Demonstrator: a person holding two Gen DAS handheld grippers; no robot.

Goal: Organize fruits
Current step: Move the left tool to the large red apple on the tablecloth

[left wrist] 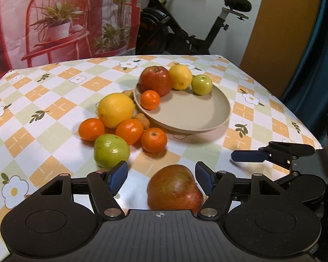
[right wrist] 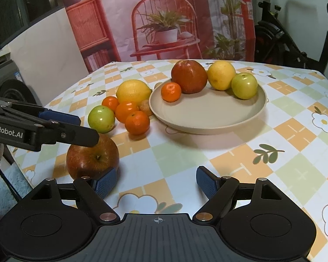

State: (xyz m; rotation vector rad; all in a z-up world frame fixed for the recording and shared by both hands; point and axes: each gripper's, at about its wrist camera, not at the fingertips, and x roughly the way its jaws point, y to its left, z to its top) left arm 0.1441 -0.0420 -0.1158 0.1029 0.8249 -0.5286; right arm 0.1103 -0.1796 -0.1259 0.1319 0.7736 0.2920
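A beige plate (left wrist: pixel 196 118) (right wrist: pixel 207 118) holds a red apple (left wrist: pixel 155 80), a lemon (left wrist: pixel 180 76), a green apple (left wrist: pixel 201 84) and a small mandarin (left wrist: pixel 150 99). Left of it on the cloth lie a big lemon (left wrist: pixel 116 109), three mandarins (left wrist: pixel 153 138), a green apple (left wrist: pixel 111 150) and walnuts (left wrist: pixel 142 120). A second red apple (left wrist: pixel 175 190) (right wrist: pixel 91 158) sits on the table between the open fingers of my left gripper (left wrist: pixel 161 176), nearer the right pad, not squeezed. My right gripper (right wrist: pixel 156 182) is open and empty above the cloth, right of that apple.
The table carries a checked flower-print cloth (left wrist: pixel 54 118). Its right edge (left wrist: pixel 295 113) and near left edge (right wrist: pixel 32 174) drop off. An exercise bike (left wrist: pixel 185 21) and a printed backdrop (right wrist: pixel 164 21) stand behind the table.
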